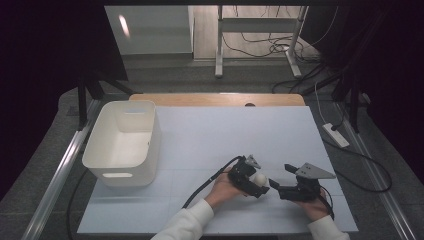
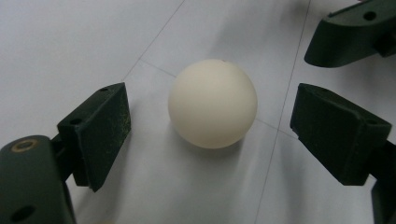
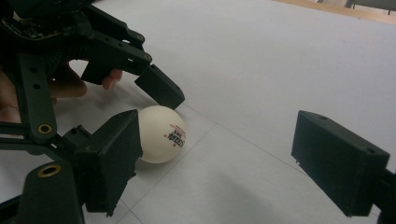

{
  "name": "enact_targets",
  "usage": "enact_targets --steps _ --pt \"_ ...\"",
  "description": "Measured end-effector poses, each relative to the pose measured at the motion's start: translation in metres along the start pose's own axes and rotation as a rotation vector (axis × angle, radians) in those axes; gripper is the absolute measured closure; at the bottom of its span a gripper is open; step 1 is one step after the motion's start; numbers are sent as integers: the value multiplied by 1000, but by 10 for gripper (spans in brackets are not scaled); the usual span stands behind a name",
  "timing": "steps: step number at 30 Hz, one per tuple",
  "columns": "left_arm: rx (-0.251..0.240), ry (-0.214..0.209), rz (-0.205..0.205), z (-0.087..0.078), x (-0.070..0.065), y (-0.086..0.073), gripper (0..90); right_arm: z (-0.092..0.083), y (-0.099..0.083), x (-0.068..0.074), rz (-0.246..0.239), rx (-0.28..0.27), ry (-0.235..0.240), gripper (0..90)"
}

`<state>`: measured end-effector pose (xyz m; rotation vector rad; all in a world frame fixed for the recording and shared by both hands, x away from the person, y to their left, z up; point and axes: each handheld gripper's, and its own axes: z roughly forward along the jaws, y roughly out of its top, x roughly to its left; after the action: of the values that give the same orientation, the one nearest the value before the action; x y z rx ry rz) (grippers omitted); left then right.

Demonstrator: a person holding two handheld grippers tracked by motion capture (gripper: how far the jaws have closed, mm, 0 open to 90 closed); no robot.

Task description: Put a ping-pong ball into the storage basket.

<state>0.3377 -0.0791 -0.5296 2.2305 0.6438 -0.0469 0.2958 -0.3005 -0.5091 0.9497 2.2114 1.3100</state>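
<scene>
A: High view first: we see the left gripper [image 1: 261, 183] over the white ball [image 1: 259, 178] at about 5 o'clock on the white table [image 1: 225, 135], the right gripper [image 1: 278, 181] just beside, and a white bin [image 1: 123, 142] at 9.

B: Left gripper view: our jaws spread wide, ball [image 2: 213, 103] between them, untouched.

A: Right gripper view: jaws released too, ball [image 3: 161, 134] at 9 o'clock.
</scene>
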Motion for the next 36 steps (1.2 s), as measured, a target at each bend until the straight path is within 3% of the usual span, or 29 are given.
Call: enact_targets --steps 5,14,21,26,36 --pt "4 5 15 2 -1 3 163 0 0 0 0 1 -2 156" --pt "13 8 37 5 3 6 288 0 0 0 -1 2 -2 157" --pt "8 -2 45 3 4 6 500 0 0 -1 1 1 -3 157" --pt "10 12 63 1 2 7 509 -1 0 -1 0 1 -6 157" --pt "-41 29 50 -14 3 7 509 -2 -1 -2 -1 -1 -12 156"
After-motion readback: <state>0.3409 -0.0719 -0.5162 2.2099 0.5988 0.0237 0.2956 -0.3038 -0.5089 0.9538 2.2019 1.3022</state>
